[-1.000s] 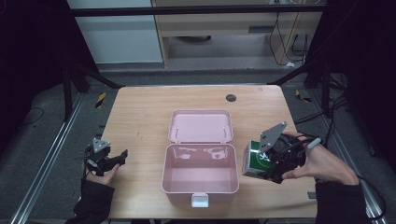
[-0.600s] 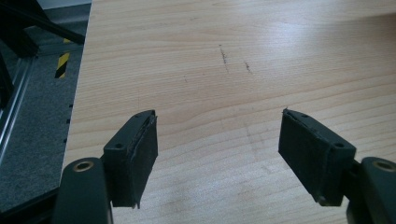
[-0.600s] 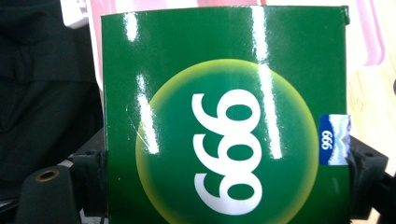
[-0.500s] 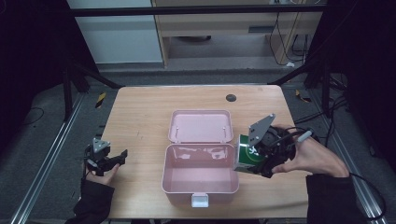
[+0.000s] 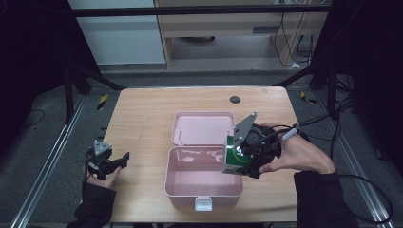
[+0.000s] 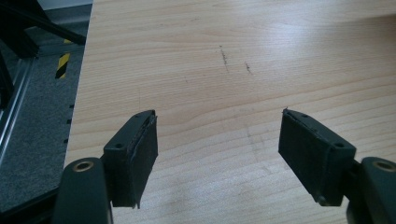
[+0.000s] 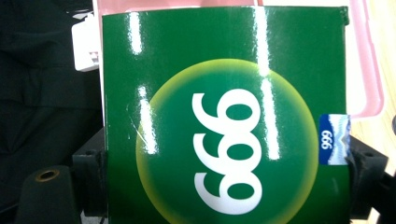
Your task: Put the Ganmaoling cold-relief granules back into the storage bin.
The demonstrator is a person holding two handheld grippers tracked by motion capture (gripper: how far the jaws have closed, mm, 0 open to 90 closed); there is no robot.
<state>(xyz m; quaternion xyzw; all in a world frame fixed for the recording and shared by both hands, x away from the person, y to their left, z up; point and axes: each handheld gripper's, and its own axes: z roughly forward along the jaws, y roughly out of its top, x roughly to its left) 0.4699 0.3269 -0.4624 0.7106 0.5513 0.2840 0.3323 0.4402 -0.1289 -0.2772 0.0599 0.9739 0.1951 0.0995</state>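
While the left tool (image 5: 124, 157) idles at the near left edge of the worktop (image 5: 142, 118), its jaws spread wide over bare wood and holding nothing, the right tool (image 5: 236, 159) carries a green box (image 5: 234, 160) over the right rim of an open pink case (image 5: 202, 183). Seen along the right tool's own jaws, the two black pads press the box's opposite sides, its glossy face printed with a white "999" inside a yellow ring. Held tilted above the case's hollow, the box looks lined up to be lowered inside, and the lid (image 5: 203, 128) lies flung back flat, likely to keep the opening free. By count: one green box, one pink case, two tools, and one small dark disc (image 5: 235, 99) near the worktop's far edge.
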